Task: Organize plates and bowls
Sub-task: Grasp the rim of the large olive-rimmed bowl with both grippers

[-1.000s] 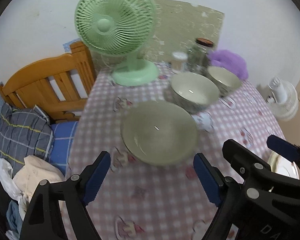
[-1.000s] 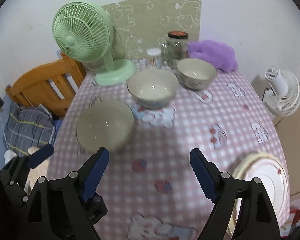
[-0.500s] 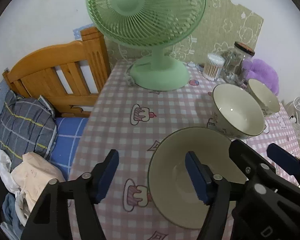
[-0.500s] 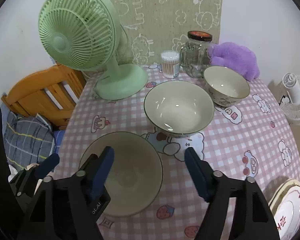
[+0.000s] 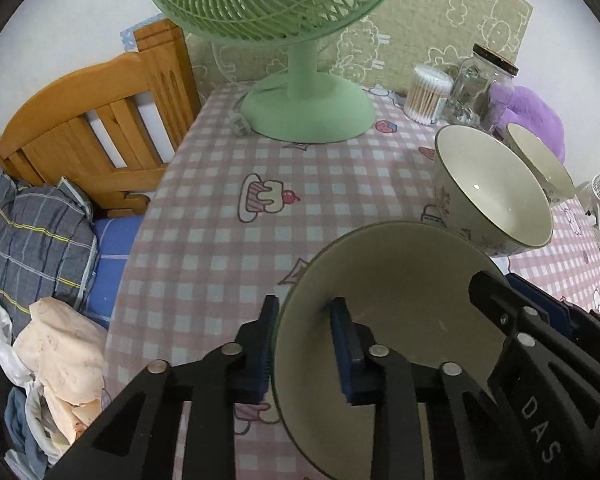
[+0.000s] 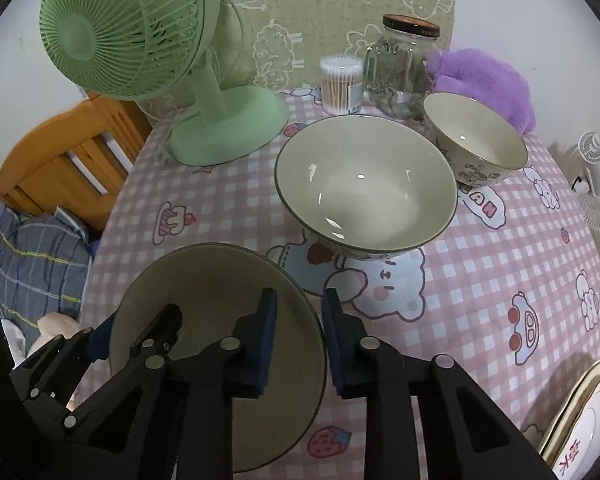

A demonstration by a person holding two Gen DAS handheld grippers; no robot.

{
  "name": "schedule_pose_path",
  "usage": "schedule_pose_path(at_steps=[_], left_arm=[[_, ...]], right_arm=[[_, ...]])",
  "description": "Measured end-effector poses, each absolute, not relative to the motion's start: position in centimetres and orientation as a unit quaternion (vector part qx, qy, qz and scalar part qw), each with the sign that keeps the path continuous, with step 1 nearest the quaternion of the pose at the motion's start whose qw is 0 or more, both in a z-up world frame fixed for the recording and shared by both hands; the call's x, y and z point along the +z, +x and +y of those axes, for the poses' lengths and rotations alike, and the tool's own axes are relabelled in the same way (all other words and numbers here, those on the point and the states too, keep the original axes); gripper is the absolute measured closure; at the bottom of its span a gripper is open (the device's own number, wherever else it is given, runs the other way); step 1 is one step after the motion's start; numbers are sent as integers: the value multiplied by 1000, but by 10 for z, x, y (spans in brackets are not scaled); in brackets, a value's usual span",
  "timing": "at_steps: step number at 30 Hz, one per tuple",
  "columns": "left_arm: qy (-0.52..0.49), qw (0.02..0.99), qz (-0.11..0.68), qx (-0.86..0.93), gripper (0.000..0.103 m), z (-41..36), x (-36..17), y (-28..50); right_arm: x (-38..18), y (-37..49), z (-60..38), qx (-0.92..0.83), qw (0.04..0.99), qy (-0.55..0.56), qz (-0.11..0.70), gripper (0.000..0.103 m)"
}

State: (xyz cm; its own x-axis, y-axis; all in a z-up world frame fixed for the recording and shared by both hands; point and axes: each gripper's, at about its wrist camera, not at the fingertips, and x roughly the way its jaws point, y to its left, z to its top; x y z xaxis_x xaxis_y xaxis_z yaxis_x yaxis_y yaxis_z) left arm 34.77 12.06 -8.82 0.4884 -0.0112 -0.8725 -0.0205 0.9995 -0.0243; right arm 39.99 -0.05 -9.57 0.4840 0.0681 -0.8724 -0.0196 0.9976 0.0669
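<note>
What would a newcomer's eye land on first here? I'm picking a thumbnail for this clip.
Probably the wide olive bowl at the near edge of the checked table, its rim pinched on opposite sides by the left gripper and right gripper, whose jaws have just been closing on it. Next comes the green fan at the back left, then the deeper bowl just behind the held one.

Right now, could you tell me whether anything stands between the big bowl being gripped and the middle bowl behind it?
Nothing visible does: the big bowl, clamped by both hand-held grippers, is separated from the middle bowl only by bare checked tablecloth. The fan stands off to the left.
</note>
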Motion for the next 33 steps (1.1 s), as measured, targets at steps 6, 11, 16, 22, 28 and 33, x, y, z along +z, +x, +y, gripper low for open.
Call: schedule_pose_path(at_steps=[6,11,16,22,28,33], left_arm=[[-7,864,504,-2,80,118,-85,344],[-12,865,502,-19,80,115,-76,333],[-4,869,493,-37,88,107,-62,321],[5,868,496,-18,74,113,-68,316],[5,868,496,-18,69,119,-73,312],[6,864,503,-20,68,117,-80,317]], right_arm=[[-93,398,2,22,863,3,504,83],[-85,389,0,15,865,-2,502,83],[-71,374,-9,20,864,15,502,100],[-71,359,-5,16,867,10,498,99],[-75,356,1,16,864,1,504,42],[-80,358,-6,8,867,16,499,36]])
